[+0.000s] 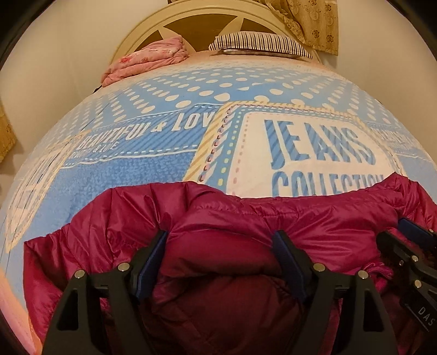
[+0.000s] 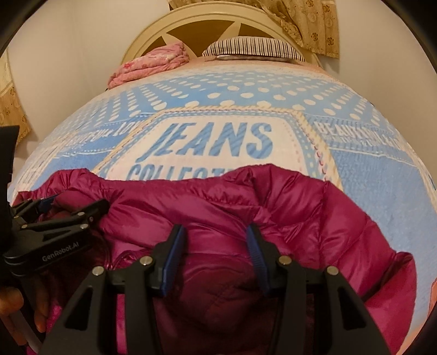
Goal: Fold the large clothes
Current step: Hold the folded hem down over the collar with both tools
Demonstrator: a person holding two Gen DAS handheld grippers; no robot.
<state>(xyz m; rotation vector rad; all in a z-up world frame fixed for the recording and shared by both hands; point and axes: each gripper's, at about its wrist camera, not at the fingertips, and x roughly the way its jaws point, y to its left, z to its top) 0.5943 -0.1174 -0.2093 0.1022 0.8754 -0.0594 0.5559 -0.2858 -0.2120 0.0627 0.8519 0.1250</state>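
A magenta puffer jacket lies bunched at the near end of the bed; it also fills the lower part of the right wrist view. My left gripper is open, its blue-padded jaws standing wide apart around a thick fold of the jacket. My right gripper is open as well, with jacket fabric bulging between its jaws. Each gripper shows in the other's view: the right one at the right edge, the left one at the left edge.
The bed carries a blue and white blanket printed "JEANS COLLECTION". A folded pink quilt and a striped pillow lie at the cream headboard. Curtains hang at top right. White walls flank the bed.
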